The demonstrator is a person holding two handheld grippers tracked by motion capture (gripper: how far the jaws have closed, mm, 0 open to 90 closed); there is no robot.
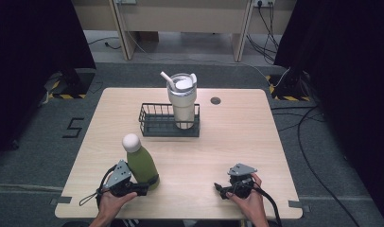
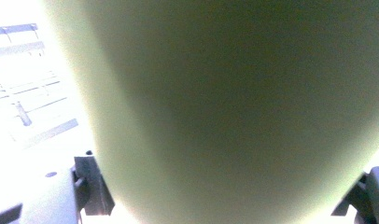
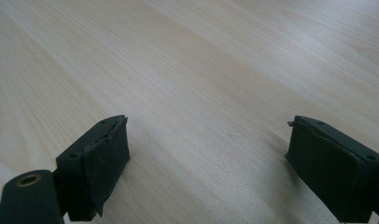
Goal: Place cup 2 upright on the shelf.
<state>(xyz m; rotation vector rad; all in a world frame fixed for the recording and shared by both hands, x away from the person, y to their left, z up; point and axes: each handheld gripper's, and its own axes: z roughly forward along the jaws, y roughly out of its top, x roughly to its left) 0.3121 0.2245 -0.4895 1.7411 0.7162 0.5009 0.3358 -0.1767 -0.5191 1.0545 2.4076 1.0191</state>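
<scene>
The wooden table (image 1: 237, 142) stands on grey carpet, with black curtains to either side and cables trailing over the floor at the right. Toward the far middle of it sits a black wire basket (image 1: 154, 124), and in the basket's right end a cream tumbler (image 1: 183, 101) stands upright, with a lid and a white straw leaning to the left. Nearer and to the left a green bottle (image 1: 143, 165) with a white round cap stands upright on the table, well apart from the basket. The left gripper (image 1: 144, 189) is at the bottle's base on its near side, held by the person's left hand (image 1: 109, 204). In the left gripper view the green wall of the bottle (image 2: 234, 112) lies right up against the camera, with a dark jaw at each lower corner on either side of it, so the jaws are closed around the bottle. The right gripper (image 1: 220, 189) rests low at the near right of the table in the right hand (image 1: 249, 201), far from the bottle. In the right gripper view its (image 3: 206, 163) two black jaws stand wide apart with bare wood (image 3: 201, 70) between them. A small dark round disc (image 1: 215, 100) lies on the table just right of the tumbler.
</scene>
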